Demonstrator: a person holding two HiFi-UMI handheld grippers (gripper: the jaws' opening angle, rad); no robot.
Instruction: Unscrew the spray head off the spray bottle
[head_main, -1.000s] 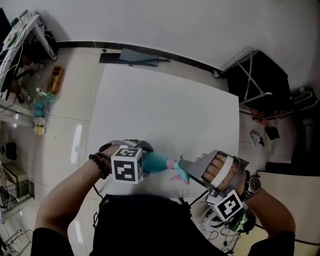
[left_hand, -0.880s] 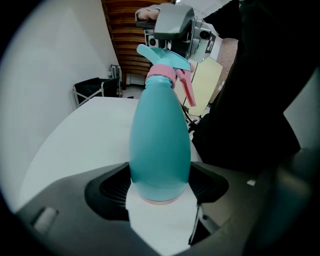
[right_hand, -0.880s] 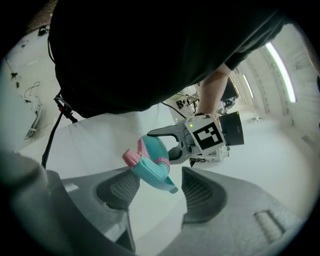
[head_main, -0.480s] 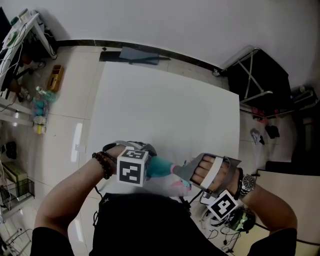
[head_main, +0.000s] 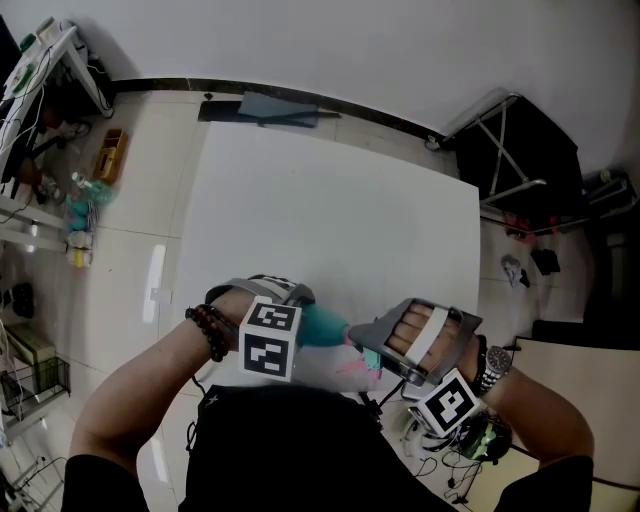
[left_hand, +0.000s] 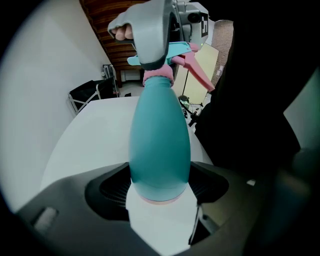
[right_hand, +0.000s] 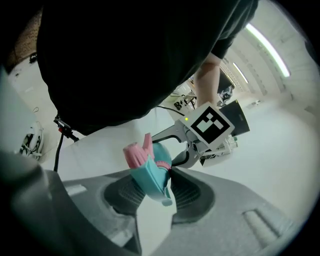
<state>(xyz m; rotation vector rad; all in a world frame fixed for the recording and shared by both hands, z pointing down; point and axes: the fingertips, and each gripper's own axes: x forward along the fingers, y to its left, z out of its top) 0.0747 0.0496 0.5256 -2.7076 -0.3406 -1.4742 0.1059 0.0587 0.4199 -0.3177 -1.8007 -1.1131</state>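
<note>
A teal spray bottle (head_main: 322, 325) lies level above the near edge of the white table (head_main: 330, 210). My left gripper (head_main: 297, 318) is shut on its body; in the left gripper view the bottle (left_hand: 160, 140) fills the gap between the jaws, base toward the camera. Its teal and pink spray head (head_main: 360, 362) points toward my right gripper (head_main: 362, 340). In the right gripper view the spray head (right_hand: 150, 172) sits between the ribbed pads (right_hand: 187, 192). The right gripper (right_hand: 152, 189) has just been closing and now presses on the head.
The person's dark clothing (head_main: 290, 450) is close below both grippers. A black folding stand (head_main: 520, 150) is past the table's right edge. Clutter and shelves (head_main: 70, 200) line the floor at the left. A dark flat object (head_main: 275, 110) lies beyond the far edge.
The right gripper's jaws have closed in on the spray head and that hand has rolled a little. The left gripper's cube has shifted slightly right. The bottle stays in place.
</note>
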